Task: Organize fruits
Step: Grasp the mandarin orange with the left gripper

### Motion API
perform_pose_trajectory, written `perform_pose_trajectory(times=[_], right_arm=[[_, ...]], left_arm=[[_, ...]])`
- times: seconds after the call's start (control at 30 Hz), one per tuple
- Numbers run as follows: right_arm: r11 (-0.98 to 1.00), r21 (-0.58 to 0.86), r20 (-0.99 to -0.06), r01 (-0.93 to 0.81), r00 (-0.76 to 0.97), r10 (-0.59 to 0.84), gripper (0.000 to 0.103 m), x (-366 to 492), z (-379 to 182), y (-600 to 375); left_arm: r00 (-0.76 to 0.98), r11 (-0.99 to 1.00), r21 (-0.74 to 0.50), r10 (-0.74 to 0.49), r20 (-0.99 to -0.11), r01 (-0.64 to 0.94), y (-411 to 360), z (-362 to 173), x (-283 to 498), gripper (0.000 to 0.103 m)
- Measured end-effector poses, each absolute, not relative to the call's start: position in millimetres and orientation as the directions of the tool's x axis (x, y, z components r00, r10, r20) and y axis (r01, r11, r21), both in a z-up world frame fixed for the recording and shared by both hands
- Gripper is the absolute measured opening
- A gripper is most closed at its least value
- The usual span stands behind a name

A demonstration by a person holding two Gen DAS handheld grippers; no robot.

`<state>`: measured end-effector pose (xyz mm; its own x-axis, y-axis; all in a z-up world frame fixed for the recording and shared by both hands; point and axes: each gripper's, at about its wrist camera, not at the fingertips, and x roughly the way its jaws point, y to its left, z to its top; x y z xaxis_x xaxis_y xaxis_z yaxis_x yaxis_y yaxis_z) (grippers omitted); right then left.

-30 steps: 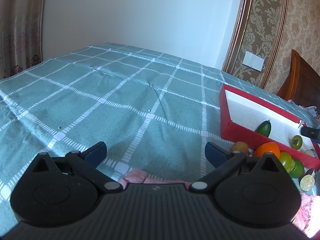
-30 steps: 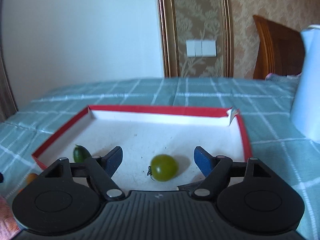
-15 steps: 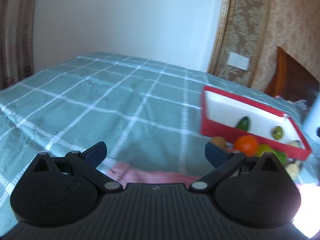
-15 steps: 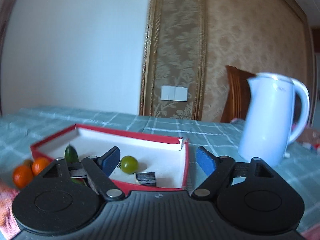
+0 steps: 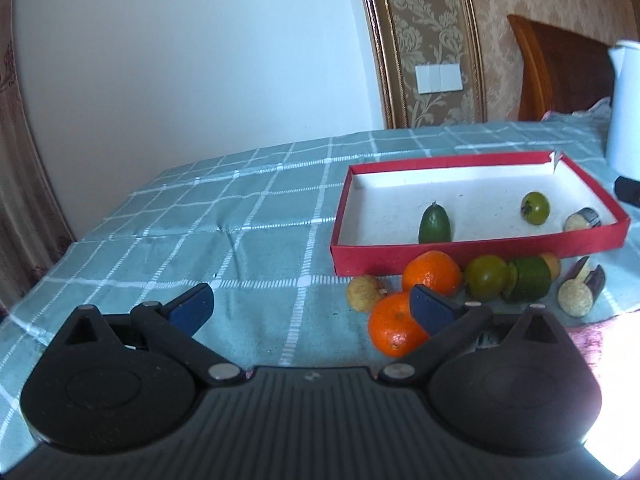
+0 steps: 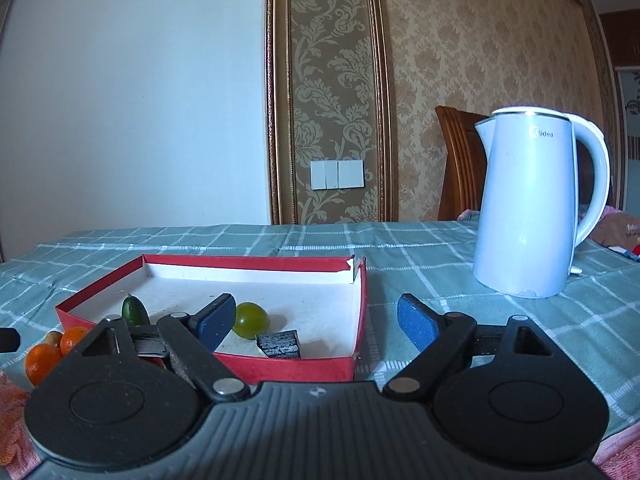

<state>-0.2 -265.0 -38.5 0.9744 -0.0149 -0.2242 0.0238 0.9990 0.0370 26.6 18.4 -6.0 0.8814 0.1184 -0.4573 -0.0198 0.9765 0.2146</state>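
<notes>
in the left wrist view the left gripper (image 5: 310, 304), spread and empty, has swung toward the loose fruit, the nearest orange (image 5: 394, 330) just behind its right finger, before the red box (image 5: 480, 246), while the right wrist view shows the right gripper (image 6: 314, 320), also spread and empty, now pulled back from the box, so another pick looks next.

Kettle (image 5: 624, 108) cut off by right edge.

The left tool (image 5: 311, 308) is level, its two blue-padded fingers (image 5: 191, 307) spread wide with nothing between them. The right tool (image 6: 316, 324) is likewise level and low, fingers (image 6: 416, 322) wide apart and empty.
</notes>
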Motion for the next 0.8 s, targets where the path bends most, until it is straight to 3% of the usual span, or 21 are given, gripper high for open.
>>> perform_pose_trajectory(times=[0.5, 0.6, 0.73, 0.8], right_arm=[[1.0, 0.024, -0.213, 0.013, 0.977, -0.008, 0.088, -4, -37, -263], [1.0, 0.024, -0.213, 0.013, 0.977, -0.007, 0.088, -4, -37, -263], [1.0, 0.023, -0.212, 0.015, 0.977, -0.01, 0.088, -4, -37, -263], [1.0, 0.024, -0.211, 0.015, 0.977, -0.01, 0.088, -4, -37, -263]], left_arm=[[0.814, 0.981, 0.187, 0.068, -0.577, 0.05, 3, -23, 55, 0.102], [0.79, 0.984, 0.163, 0.047, -0.611, 0.067, 2, -29, 60, 0.088], [0.778, 0.989, 0.131, 0.024, -0.628, 0.075, 4, -34, 63, 0.079], [0.777, 0.99, 0.106, -0.003, -0.629, 0.09, 5, -34, 62, 0.067]])
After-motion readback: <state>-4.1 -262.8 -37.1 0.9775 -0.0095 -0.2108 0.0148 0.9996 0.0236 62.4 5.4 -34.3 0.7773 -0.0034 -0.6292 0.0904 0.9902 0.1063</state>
